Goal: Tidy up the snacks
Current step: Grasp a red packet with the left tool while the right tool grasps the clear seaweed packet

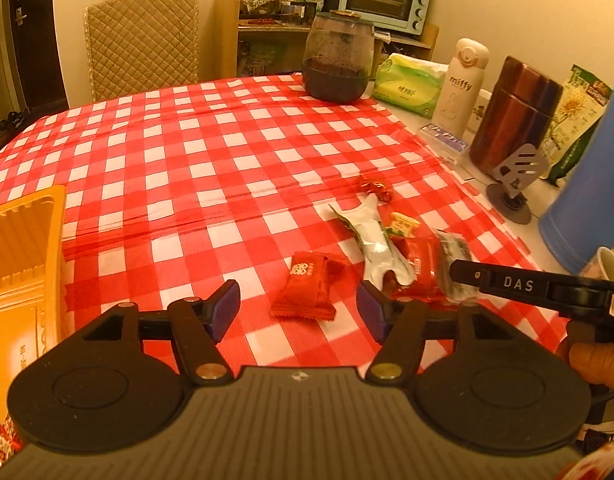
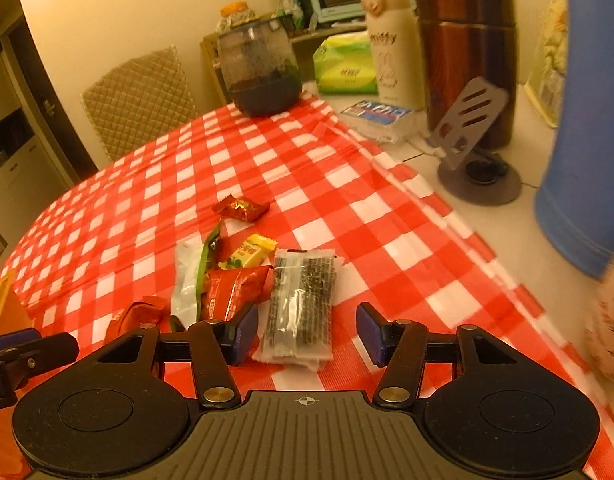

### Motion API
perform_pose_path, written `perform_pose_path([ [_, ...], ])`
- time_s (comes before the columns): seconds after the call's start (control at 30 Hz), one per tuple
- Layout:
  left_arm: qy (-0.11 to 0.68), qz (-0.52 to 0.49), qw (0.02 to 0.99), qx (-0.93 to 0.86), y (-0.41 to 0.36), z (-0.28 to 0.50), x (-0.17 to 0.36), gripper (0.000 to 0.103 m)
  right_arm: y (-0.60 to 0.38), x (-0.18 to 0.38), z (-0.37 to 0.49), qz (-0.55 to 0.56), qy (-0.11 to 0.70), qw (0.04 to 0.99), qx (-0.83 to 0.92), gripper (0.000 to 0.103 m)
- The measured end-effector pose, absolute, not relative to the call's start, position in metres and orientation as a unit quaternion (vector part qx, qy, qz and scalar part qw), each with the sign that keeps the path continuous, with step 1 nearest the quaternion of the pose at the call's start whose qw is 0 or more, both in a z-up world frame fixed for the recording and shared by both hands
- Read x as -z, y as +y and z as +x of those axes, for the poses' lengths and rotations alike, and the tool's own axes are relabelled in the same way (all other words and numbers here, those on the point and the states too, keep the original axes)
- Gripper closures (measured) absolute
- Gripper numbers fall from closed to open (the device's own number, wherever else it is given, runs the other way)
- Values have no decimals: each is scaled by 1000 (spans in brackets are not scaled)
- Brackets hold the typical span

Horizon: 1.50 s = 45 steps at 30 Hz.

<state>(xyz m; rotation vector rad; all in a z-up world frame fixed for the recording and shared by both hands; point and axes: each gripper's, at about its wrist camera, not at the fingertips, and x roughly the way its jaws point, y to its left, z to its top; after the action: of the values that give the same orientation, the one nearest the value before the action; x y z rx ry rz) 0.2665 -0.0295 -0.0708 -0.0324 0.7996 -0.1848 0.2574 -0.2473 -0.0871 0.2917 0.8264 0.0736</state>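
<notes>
left hand-held gripper (image 1: 299, 306) spread wide, nothing gripped, red candy packet (image 1: 307, 288) seen between fingertips on table (image 1: 187, 152) | right hand-held gripper (image 2: 307, 330) spread wide, nothing gripped, clear seaweed packet (image 2: 301, 304) lying between jaws | red, white, yellow snack packets piled just beyond | orange tray (image 1: 23, 248) at left | dark glass jar (image 1: 337, 60) far

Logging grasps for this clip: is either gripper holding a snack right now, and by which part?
Nothing is held. The left gripper is open around a red candy; the right gripper is open around the clear packet, neither gripped.
</notes>
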Motion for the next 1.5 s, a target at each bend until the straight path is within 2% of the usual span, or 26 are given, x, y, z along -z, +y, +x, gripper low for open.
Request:
perform_pose_path([
  [0.23, 397, -6, 913, 90, -35, 284, 86, 42, -235, 97, 272, 95, 411, 906, -36, 48],
  [0.3, 400, 0, 912, 90, -38, 288, 92, 42, -232, 98, 271, 79, 411, 908, -33, 54],
  [0.33, 402, 2, 911, 91, -39, 291, 95, 42, -231, 97, 270, 74, 411, 908, -35, 64],
  [0.53, 411, 12, 906, 98, -47, 308, 110, 42, -238, 96, 259, 90, 412, 906, -27, 65],
  [0.63, 414, 14, 904, 102, -50, 315, 116, 49, -240, 95, 258, 100, 413, 905, -27, 65],
  [0.87, 412, 32, 905, 101, -56, 313, 119, 74, -243, 91, 256, 109, 406, 907, -18, 65],
  [1.0, 411, 25, 906, 96, -56, 301, 117, 78, -244, 87, 252, 112, 396, 911, -14, 65],
  [1.5, 390, -25, 918, 66, -30, 214, 81, 79, -220, 56, 181, 150, 360, 920, -32, 65],
])
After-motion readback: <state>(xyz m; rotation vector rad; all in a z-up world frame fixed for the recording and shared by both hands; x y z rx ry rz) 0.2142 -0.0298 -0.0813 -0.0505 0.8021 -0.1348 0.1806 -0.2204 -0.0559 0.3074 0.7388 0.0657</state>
